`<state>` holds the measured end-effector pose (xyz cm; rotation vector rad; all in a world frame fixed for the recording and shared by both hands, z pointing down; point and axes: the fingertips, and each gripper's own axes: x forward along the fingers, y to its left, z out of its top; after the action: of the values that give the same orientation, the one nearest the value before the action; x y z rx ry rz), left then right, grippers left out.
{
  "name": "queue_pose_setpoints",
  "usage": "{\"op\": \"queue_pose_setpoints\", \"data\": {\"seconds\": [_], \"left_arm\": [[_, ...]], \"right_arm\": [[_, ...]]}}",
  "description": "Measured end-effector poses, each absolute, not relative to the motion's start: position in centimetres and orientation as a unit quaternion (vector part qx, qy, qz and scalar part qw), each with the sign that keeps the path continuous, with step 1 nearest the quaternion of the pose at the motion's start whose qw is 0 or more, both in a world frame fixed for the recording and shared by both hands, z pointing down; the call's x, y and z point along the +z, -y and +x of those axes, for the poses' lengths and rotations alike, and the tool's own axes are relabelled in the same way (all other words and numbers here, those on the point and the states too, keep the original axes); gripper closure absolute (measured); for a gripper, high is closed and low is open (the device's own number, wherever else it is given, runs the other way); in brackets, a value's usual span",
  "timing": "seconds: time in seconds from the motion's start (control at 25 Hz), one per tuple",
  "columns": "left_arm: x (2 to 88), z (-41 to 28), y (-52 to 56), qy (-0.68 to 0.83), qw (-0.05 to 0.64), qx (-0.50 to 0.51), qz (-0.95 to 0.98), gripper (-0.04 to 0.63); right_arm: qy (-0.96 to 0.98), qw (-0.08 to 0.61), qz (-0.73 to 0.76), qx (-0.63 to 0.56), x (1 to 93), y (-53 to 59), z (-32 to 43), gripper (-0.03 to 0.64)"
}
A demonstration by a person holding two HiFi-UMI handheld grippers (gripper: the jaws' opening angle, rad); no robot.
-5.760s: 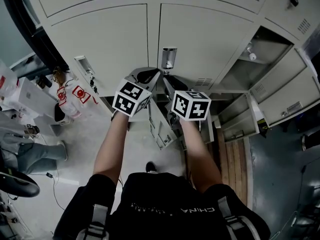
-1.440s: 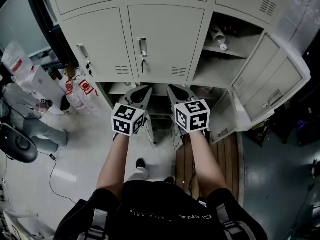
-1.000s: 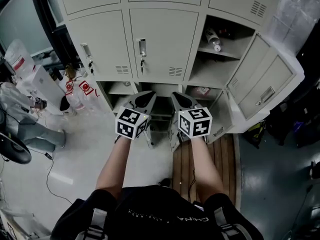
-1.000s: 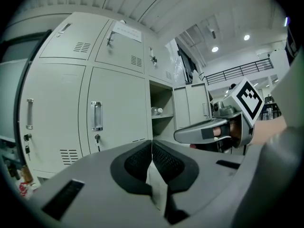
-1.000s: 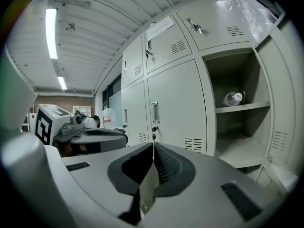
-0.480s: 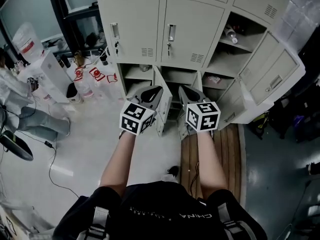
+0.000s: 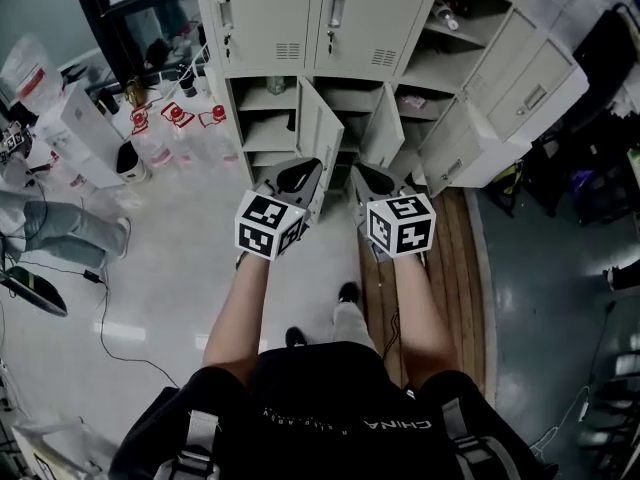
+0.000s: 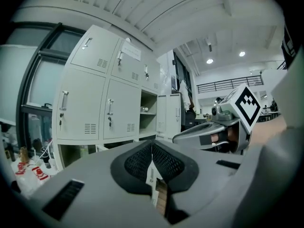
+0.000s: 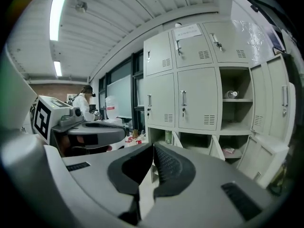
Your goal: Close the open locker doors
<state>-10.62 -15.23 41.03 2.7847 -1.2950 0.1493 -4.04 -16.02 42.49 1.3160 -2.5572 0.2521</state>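
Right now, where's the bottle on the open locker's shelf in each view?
Head view: bottle near the top edge, right of centre.
Left gripper view: bottle just left of centre, tiny.
Right gripper view: bottle right of centre.
Shared landmark: the closed door directly left of it.

— Where is free passage left toward the lockers point(image 7: 270, 8)?

— Open floor point(image 7: 200, 238) is left on the left side, up to the bottom row.

— What is set in the way?

— Straight ahead, the left lower door point(image 7: 322, 133) and the middle lower door point(image 7: 386, 128) are swung outward. On the right, a larger open door point(image 7: 540, 78) is thrust out above wooden boards point(image 7: 440, 268). Bottles point(image 7: 165, 133) are crowded at the lockers' left foot.
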Motion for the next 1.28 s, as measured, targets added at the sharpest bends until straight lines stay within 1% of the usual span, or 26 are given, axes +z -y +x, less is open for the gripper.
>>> {"op": "queue_pose_setpoints", "data": {"seconds": [0.12,0.28,0.48,0.56,0.76,0.96,1.28], "left_arm": [[42.0,-9.2,13.2,0.406,0.044,0.051,0.911,0.575],[42.3,-7.3,11.5,0.395,0.038,0.058,0.916,0.575],[42.3,-5.2,10.8,0.396,0.024,0.073,0.915,0.575],[42.1,-4.4,10.5,0.397,0.018,0.077,0.914,0.575],[41.5,-1.7,10.2,0.401,0.012,0.078,0.913,0.575],[40.8,-0.1,10.2,0.402,0.004,0.078,0.912,0.575],[39.5,0.6,10.9,0.413,-0.006,0.063,0.909,0.575]], "right_arm": [[0.875,0.133,0.456,0.093,43.2,13.8,-3.0,0.583],[0.884,0.127,0.439,0.099,42.6,12.3,-1.9,0.583],[0.885,0.085,0.444,0.109,41.3,11.9,0.4,0.583],[0.885,0.082,0.443,0.115,41.4,11.3,1.3,0.583],[0.897,0.113,0.422,0.073,40.6,10.4,2.6,0.583],[0.903,0.103,0.414,0.045,38.7,10.6,3.8,0.583],[0.896,0.079,0.435,0.046,37.6,12.0,5.4,0.584]]}}
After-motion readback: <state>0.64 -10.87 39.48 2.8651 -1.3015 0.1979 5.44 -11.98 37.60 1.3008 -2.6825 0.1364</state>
